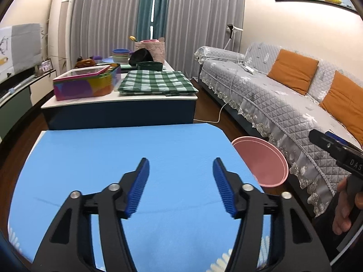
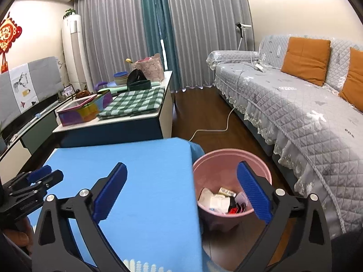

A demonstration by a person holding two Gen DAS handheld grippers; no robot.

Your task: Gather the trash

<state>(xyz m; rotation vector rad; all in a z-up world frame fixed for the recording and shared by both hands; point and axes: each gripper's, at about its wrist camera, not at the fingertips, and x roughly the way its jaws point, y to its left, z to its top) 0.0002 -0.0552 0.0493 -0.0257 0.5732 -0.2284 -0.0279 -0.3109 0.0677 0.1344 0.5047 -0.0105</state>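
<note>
Left gripper (image 1: 181, 170): jaws apart, moderate gap, nothing between the ribbed blue pads (image 1: 138, 188). It hangs over the blue cloth-covered table (image 1: 90, 158), bare blue surface under it.

Right gripper (image 2: 181, 176): jaws spread very wide, empty. Its left pad (image 2: 111, 190) is over the blue table's right edge, its right pad (image 2: 254, 192) is over the round pink plastic bin (image 2: 226, 156).

Trash (image 2: 224, 200): white crumpled wrappers, a small box and red-and-black packets lie in the bottom of the pink bin. The bin stands on the dark wooden floor (image 2: 204, 113), just beside the table's right edge, between the table and the grey quilted sofa (image 2: 295, 113). In the left wrist view the bin's rim shows at 3 o'clock from the left gripper, its contents hidden.

In the right wrist view the left gripper sits at 9 o'clock, seen side-on. In the left wrist view the right gripper's black body is at 3 o'clock with a hand (image 1: 344, 206) on its grip.

At 12 o'clock beyond the blue table: a white-topped low table (image 1: 118, 100) carrying a multicoloured box (image 1: 86, 83) and a green checked cloth (image 1: 156, 82). Orange cushions (image 1: 293, 70) lie on the sofa. A white cable (image 2: 215, 127) runs across the floor.
</note>
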